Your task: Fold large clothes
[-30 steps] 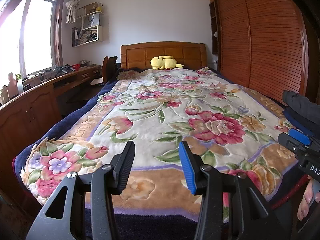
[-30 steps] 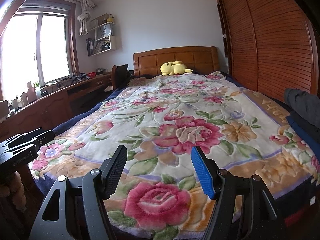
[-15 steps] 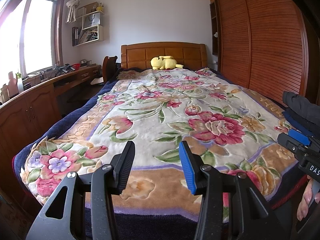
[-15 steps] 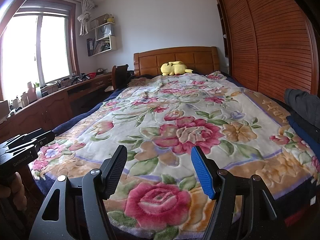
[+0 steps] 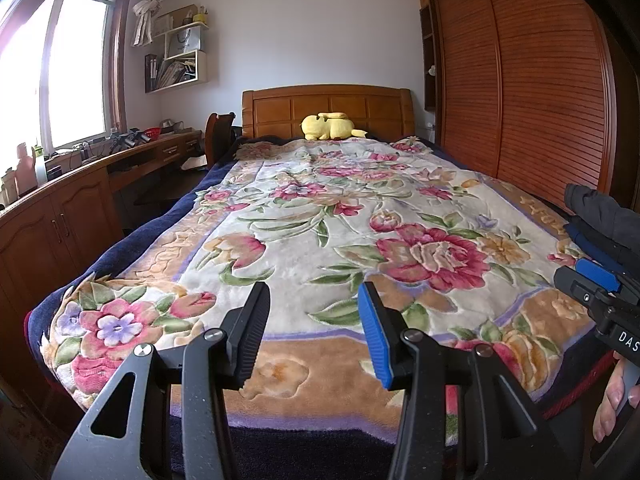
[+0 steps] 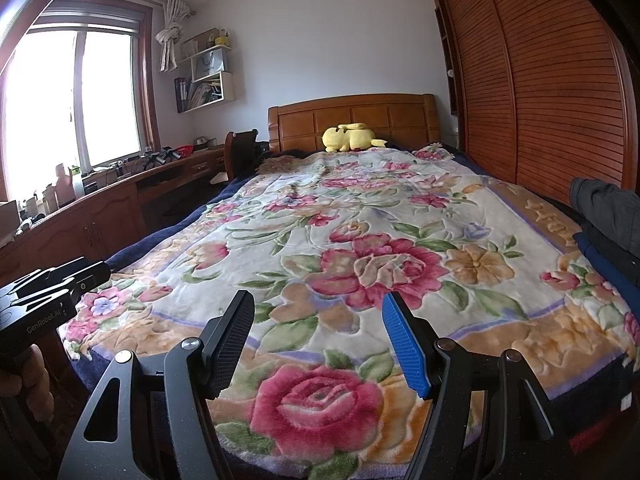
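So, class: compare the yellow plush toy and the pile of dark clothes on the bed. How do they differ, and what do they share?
1. The yellow plush toy is bright yellow; the pile of dark clothes is grey and navy.
2. The plush toy lies at the far end by the headboard; the clothes sit at the near right edge, beside the wardrobe.

Shared: both rest on the floral blanket, and no gripper touches either.

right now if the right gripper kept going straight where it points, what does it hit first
Probably the floral blanket on the bed: the open right gripper points slightly down over its near end, nothing between. Exact landing spot is unclear.
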Demonstrator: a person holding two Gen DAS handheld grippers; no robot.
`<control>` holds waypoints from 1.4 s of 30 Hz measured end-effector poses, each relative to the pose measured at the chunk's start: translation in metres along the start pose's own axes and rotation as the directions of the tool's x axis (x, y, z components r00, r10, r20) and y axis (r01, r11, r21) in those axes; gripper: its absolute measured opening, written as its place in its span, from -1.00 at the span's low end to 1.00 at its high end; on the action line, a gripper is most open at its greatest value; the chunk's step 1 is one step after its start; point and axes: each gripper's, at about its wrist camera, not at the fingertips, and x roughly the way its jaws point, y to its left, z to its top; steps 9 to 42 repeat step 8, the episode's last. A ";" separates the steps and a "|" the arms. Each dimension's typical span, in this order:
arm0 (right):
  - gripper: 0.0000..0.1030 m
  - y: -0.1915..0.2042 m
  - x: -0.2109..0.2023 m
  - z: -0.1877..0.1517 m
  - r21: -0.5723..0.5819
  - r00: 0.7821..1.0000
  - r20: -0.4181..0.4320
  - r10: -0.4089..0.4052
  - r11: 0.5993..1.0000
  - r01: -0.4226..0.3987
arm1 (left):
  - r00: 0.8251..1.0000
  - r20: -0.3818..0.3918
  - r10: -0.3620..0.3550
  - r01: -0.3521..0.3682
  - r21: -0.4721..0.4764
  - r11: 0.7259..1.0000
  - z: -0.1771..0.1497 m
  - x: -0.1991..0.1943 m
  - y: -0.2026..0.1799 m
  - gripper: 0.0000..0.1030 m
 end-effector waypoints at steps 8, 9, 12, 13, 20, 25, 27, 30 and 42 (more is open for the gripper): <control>0.32 0.000 0.000 0.001 -0.001 1.000 0.000 0.002 1.000 -0.002 | 1.000 -0.001 0.002 -0.002 -0.001 1.000 0.001 -0.001 -0.001 -0.10; 0.32 0.000 0.000 0.001 -0.001 1.000 0.000 0.002 1.000 -0.002 | 1.000 -0.001 0.002 -0.002 -0.001 1.000 0.001 -0.001 -0.001 -0.10; 0.32 0.000 0.000 0.001 -0.001 1.000 0.000 0.002 1.000 -0.002 | 1.000 -0.001 0.002 -0.002 -0.001 1.000 0.001 -0.001 -0.001 -0.10; 0.32 0.000 0.000 0.001 -0.001 1.000 0.000 0.002 1.000 -0.002 | 1.000 -0.001 0.002 -0.002 -0.001 1.000 0.001 -0.001 -0.001 -0.10; 0.32 0.000 0.000 0.001 -0.001 1.000 0.000 0.002 1.000 -0.002 | 1.000 -0.001 0.002 -0.002 -0.001 1.000 0.001 -0.001 -0.001 -0.10; 0.32 0.000 0.000 0.001 -0.001 1.000 0.000 0.002 1.000 -0.002 | 1.000 -0.001 0.002 -0.002 -0.001 1.000 0.001 -0.001 -0.001 -0.10; 0.32 0.000 0.000 0.001 -0.001 1.000 0.000 0.002 1.000 -0.002 | 1.000 -0.001 0.002 -0.002 -0.001 1.000 0.001 -0.001 -0.001 -0.10; 0.32 0.000 0.000 0.001 -0.001 1.000 0.000 0.002 1.000 -0.002 | 1.000 -0.001 0.002 -0.002 -0.001 1.000 0.001 -0.001 -0.001 -0.10; 0.32 0.000 0.000 0.001 -0.001 1.000 0.000 0.002 1.000 -0.002 | 1.000 -0.001 0.002 -0.002 -0.001 1.000 0.001 -0.001 -0.001 -0.10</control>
